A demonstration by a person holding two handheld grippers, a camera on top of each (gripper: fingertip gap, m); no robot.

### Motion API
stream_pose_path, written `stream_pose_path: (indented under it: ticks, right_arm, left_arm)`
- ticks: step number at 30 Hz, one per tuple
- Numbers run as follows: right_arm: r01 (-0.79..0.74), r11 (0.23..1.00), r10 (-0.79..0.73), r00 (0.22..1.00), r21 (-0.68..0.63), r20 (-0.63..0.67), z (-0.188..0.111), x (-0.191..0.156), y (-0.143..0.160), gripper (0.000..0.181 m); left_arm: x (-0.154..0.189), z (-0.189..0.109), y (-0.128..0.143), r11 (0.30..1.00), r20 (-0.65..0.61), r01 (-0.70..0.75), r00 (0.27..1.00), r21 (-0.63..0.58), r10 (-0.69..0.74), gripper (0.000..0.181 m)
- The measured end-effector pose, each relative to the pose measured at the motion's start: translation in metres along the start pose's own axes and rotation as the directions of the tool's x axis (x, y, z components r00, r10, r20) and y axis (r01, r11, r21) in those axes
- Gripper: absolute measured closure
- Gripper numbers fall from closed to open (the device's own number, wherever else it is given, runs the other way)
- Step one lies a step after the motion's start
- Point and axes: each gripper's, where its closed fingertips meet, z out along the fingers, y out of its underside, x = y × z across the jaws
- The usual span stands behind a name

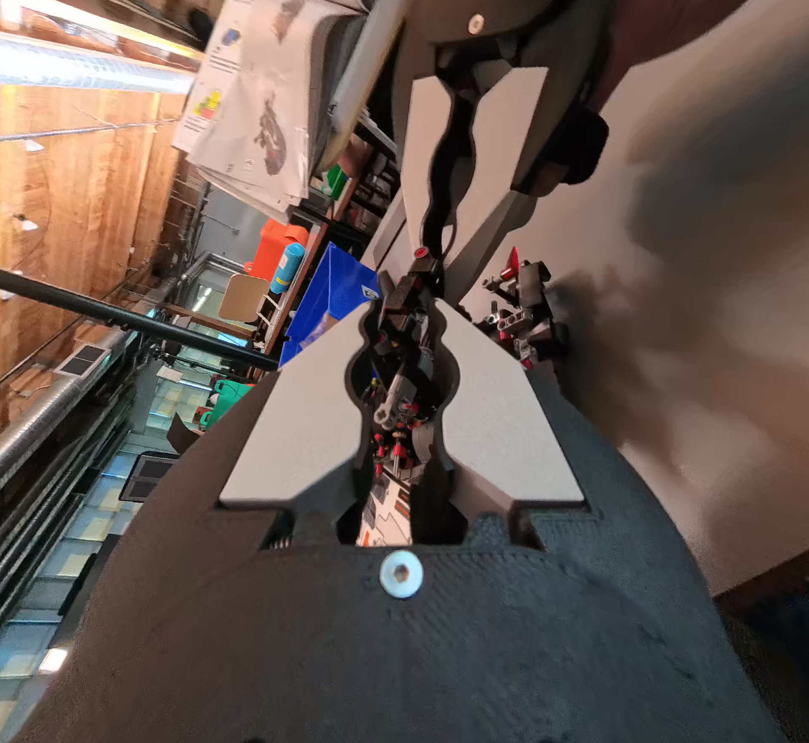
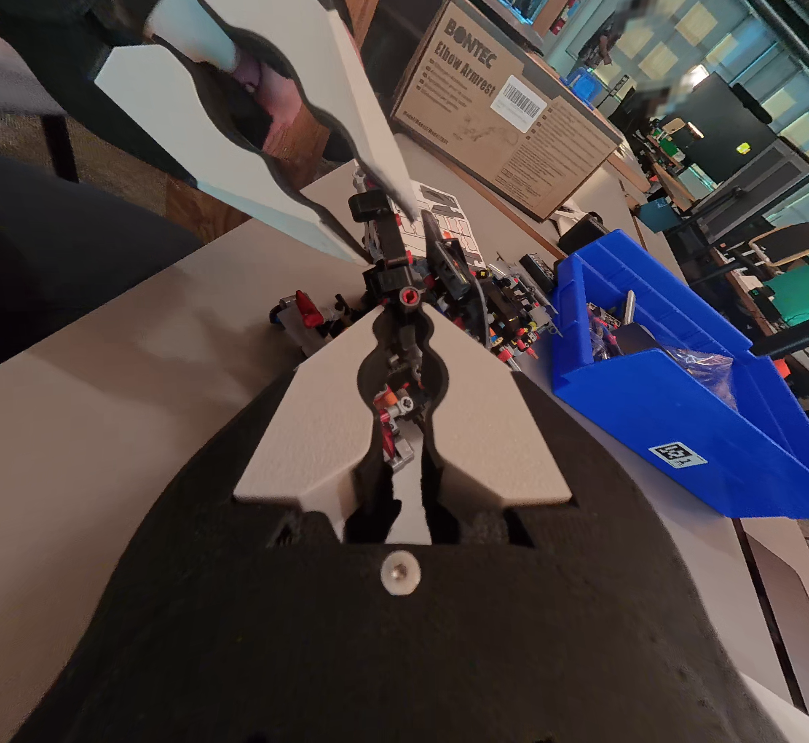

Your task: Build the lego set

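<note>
Above the pale counter [image 2: 131,371] both grippers meet on the black lego assembly [image 2: 394,258], the left gripper [image 1: 405,306] and right gripper [image 2: 405,306] each nearly shut on opposite ends, so I'd keep both grips firm and press straight along its length.

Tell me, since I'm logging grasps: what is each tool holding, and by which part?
Both tools grip one black lego assembly. The right tool pinches its end with the red pin; the left tool appears to clamp the other end, but exact contact is unclear.
</note>
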Motion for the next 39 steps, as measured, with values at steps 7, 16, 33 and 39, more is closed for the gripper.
stream_pose_path:
  ticks: [7,16,33,39]
  right_arm:
    - [-0.015,1.000,0.015,1.000,0.004,-0.003,-0.003,0.003,-0.003,0.170]
    - [-0.038,0.998,0.033,0.995,-0.050,-0.095,-0.017,0.007,-0.010,0.146]
    - [-0.103,0.993,0.086,0.965,-0.056,-0.249,-0.037,0.002,-0.002,0.166]
    - [-0.137,0.990,0.119,0.952,-0.046,-0.282,-0.053,0.011,0.004,0.166]
  left_arm:
    - [-0.002,0.001,-0.003,0.995,0.016,-0.080,0.997,-0.057,0.081,0.169]
    - [-0.006,-0.002,-0.015,0.987,0.045,-0.135,0.989,-0.087,0.140,0.169]
    - [-0.008,-0.011,-0.010,0.996,-0.103,-0.079,0.992,-0.032,0.075,0.113]
    - [-0.014,0.022,0.045,0.978,-0.209,0.152,0.961,-0.142,-0.179,0.118]
